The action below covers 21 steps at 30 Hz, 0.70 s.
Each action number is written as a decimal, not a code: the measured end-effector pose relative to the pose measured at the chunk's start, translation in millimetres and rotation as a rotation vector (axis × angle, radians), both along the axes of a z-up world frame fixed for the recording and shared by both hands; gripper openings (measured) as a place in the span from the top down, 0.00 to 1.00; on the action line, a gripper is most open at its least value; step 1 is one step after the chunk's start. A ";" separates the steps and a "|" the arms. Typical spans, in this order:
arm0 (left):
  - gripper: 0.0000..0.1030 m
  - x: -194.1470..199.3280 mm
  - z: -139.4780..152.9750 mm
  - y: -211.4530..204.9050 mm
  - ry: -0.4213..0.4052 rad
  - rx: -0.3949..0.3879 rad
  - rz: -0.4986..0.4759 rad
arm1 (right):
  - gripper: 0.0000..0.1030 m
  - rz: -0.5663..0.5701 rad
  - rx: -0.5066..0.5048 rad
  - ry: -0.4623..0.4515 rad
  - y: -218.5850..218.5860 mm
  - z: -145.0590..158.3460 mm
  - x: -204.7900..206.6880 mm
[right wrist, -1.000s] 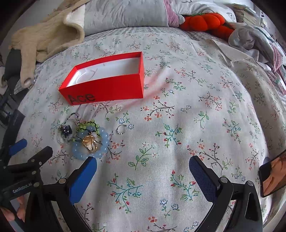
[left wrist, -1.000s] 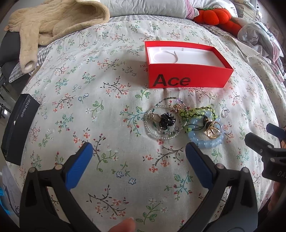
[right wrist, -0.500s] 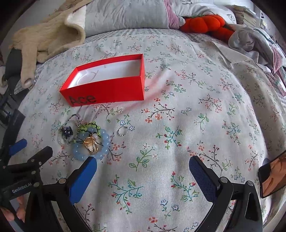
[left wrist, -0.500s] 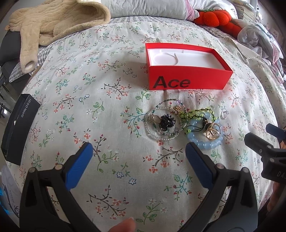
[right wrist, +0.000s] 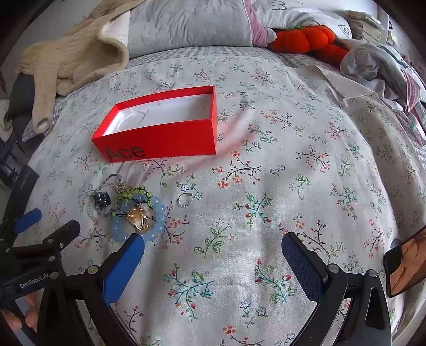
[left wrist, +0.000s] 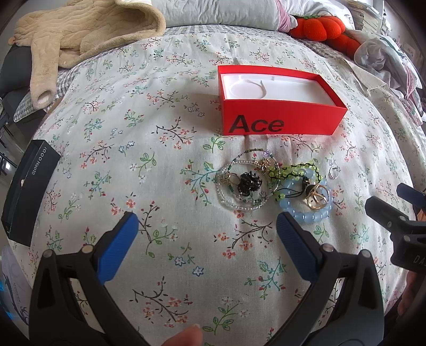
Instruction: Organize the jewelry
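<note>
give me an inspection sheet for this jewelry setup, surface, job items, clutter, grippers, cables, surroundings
Surface: floral bedspread, rumpled.
Job's things: open red box, no jewelry seen inside; tangled pile with blue bracelet, green bracelet, clear bead strands; small ring apart.
Clutter: black box, beige robe.
Grippers: left gripper and right gripper open, empty.
Cables: nothing seen.
Surroundings: pillows, orange plush.

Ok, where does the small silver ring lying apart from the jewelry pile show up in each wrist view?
Left wrist: the silver ring lies right of centre, just right of the pile, beyond the light blue bead bracelet.
Right wrist: the ring lies left of centre, right of that bracelet.
Shared landmark: the red Ace box, farther back in both.
</note>
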State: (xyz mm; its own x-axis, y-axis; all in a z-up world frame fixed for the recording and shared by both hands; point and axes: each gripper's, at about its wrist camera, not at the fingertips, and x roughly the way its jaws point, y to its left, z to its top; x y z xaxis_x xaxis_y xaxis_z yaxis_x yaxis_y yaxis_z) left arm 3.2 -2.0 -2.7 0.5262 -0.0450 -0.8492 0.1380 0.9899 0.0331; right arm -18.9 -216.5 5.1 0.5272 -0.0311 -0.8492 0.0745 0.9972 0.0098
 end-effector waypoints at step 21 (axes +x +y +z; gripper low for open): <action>0.00 1.2 1.6 2.4 -0.004 -0.003 0.001 | 0.00 0.000 -0.005 -0.009 -0.7 3.4 1.5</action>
